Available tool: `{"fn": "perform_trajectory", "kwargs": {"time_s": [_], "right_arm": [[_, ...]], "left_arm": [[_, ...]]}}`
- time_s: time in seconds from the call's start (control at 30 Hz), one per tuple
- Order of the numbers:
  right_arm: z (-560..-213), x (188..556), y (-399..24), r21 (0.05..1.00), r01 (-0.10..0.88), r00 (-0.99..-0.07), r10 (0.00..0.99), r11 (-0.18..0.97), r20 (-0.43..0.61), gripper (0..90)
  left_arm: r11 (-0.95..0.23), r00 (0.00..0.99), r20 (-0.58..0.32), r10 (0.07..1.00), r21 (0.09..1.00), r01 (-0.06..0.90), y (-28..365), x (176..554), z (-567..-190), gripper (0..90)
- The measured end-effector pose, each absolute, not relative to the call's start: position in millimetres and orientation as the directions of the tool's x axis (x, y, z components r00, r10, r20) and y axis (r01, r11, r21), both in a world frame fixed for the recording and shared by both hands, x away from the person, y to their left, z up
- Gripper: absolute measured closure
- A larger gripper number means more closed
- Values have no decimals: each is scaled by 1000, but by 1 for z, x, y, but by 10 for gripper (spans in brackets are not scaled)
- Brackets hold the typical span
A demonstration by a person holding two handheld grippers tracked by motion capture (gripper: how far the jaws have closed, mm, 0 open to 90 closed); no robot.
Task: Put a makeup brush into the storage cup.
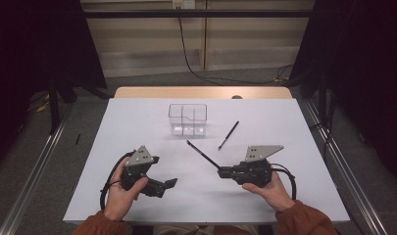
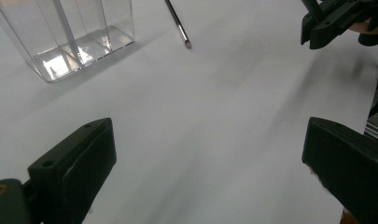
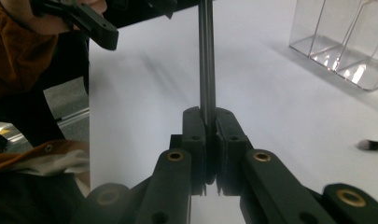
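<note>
While the right tool (image 3: 209, 122) pinches the slim, stiff, light brush (image 1: 202, 154) at its end, the left tool (image 2: 205, 154) gapes wide, empty.

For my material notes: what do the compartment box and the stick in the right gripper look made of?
Compartment box: clear, glossy, probably acrylic; table shows through its walls. Stick clamped in the right gripper: dark, smooth, slightly shiny; plastic or coated metal, can't tell.

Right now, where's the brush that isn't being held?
In the high view the loose brush lies on the white table, right of the clear organizer and beyond the right gripper.
</note>
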State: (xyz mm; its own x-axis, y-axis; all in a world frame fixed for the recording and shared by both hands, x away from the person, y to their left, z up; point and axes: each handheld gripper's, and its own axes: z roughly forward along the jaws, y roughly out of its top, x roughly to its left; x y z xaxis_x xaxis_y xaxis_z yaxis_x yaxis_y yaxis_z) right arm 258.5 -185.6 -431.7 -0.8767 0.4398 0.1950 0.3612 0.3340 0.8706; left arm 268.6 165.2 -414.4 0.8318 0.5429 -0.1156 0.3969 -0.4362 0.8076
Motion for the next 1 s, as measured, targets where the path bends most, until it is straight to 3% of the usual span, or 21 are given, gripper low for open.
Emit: {"fn": "perform_trajectory", "kwargs": {"time_s": [0.8,1.0], "right_arm": [[-426,255,-183,918,298,-888,429,260,166,841],[-427,255,-182,917,299,-890,425,263,168,841]], "left_arm": [[-355,835,-97,541,874,331,148,257,-405,33],[-272,833,-140,535,905,327,139,259,-409,26]]}}
